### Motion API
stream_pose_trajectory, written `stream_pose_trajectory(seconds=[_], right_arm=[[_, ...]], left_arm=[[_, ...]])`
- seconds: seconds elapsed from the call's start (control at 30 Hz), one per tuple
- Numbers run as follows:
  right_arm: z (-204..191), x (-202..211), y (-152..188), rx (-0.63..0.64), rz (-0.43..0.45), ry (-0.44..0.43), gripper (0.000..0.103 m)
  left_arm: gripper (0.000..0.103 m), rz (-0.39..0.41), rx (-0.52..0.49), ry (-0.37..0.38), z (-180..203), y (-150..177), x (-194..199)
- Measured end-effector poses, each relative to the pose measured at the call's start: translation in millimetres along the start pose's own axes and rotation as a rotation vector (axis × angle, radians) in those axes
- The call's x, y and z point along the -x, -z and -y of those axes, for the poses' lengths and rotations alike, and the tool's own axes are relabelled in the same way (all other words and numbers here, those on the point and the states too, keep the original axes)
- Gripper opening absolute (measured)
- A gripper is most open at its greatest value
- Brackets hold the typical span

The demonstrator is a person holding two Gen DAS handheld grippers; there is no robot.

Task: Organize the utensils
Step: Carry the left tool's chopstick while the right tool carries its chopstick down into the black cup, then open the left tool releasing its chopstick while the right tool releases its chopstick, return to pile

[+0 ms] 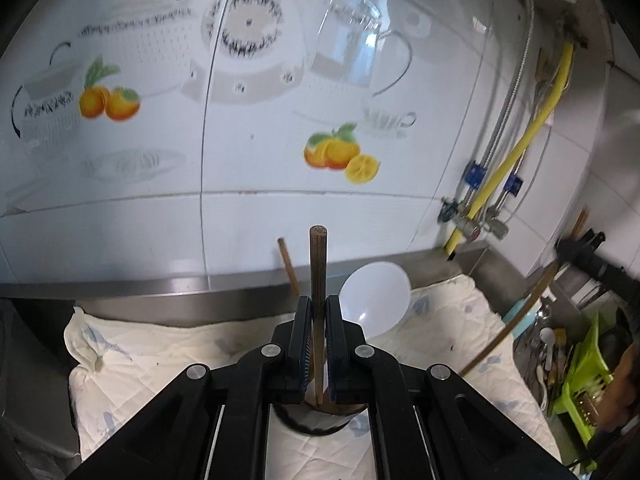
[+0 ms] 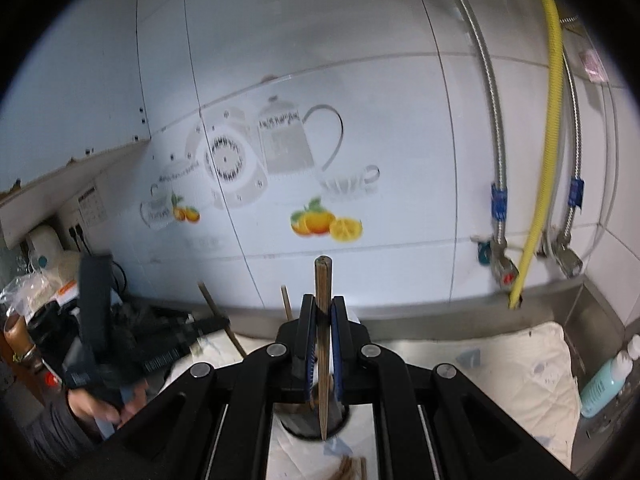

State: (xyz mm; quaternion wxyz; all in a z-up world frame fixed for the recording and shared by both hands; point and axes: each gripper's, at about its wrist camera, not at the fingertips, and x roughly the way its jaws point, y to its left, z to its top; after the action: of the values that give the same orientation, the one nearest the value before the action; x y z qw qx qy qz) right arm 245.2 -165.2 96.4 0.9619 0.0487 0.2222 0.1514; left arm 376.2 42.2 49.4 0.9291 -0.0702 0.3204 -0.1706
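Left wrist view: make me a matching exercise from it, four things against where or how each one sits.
Things:
1. brown chopstick
2. white ladle
3. yellow hose
4. green plastic basket

Places or states:
A. runs down the tiled wall at the right
B. clamped upright between the left gripper's fingers
C. at the far right edge, beside the cloth-covered counter
D. just behind and to the right of the gripper, bowl up, above the white cloth

Pairs: 1-B, 2-D, 3-A, 4-C
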Motion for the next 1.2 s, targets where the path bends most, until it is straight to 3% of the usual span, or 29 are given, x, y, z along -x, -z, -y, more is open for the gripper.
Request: stream_pose_trajectory(seconds=[0.3,0.67,1.07,1.17,1.2], right_arm=[[-8.2,-21.7,-15.6,-0.03,0.059,-0.009,0.009],[1.4,-66.7,15.5,-0.072,-0.048,-0.005,0.009],[9.0,-86.0,41.3,-0.08,-0.152,-0.004,0.01],[12.5,-84.2,43.1,-0.087,-0.163,-0.011,0.014],[12.6,-83.0,43.3,-0.085,-0.163,-0.009,0.017]], left_arm=[[0.006,-0.059,0.015,-0.009,-9.1,7.0,-26.8],[0.008,-0.094,0.03,-0.025,-18.5,12.9,-33.2],[0.009,-0.103,0.021,-0.031,-14.0,13.9,-14.1],[0.018,-0.102,0.016,-0.04,-12.5,16.2,-5.5],[0.026,-0.1,0.017,-0.042,-12.0,16.9,-3.0]])
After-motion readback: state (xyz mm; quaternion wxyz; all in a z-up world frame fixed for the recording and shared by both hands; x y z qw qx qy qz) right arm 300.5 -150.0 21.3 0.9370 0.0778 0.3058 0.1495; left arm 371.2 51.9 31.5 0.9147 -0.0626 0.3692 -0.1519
